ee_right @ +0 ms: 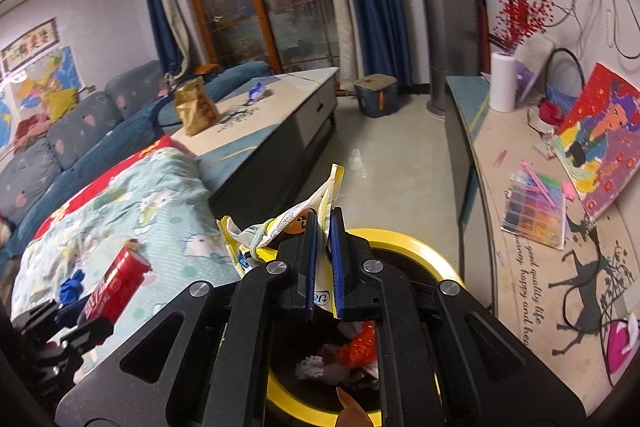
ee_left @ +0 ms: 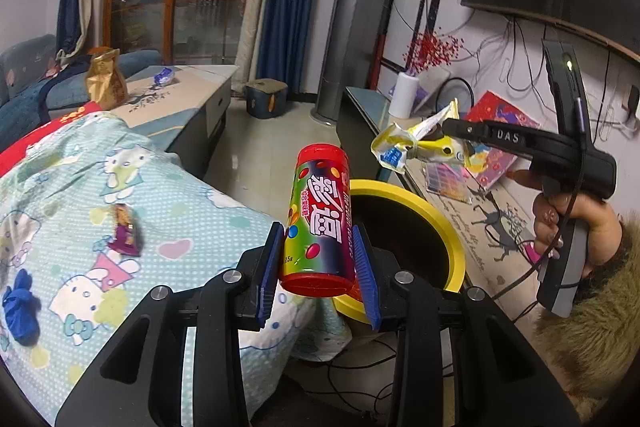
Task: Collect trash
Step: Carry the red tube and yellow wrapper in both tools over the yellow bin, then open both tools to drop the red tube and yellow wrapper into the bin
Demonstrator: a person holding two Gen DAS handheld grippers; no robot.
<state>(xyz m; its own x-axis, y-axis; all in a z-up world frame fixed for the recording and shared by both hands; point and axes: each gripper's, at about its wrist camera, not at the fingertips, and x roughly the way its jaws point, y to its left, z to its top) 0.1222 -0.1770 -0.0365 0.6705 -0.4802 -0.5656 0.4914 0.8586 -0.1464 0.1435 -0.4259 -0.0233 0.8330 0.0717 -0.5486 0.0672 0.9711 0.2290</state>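
Note:
My left gripper (ee_left: 318, 269) is shut on a red-capped candy tube (ee_left: 320, 215), held upright beside the yellow-rimmed bin (ee_left: 448, 227). The tube also shows in the right wrist view (ee_right: 118, 285). My right gripper (ee_right: 324, 223) is shut on a crumpled yellow-white wrapper (ee_right: 280, 227) above the bin (ee_right: 416, 247), which holds trash. The wrapper (ee_left: 416, 143) and right gripper (ee_left: 448, 127) show in the left wrist view over the bin. A purple wrapper (ee_left: 126, 231) and a blue scrap (ee_left: 20, 303) lie on the patterned blanket (ee_left: 160, 195).
A coffee table (ee_right: 280, 99) carries a gold bag (ee_right: 196, 105) and a blue wrapper (ee_right: 256, 91). A long counter (ee_right: 520, 227) on the right holds a white vase, a picture and a bead box. A sofa (ee_right: 80, 131) is on the left.

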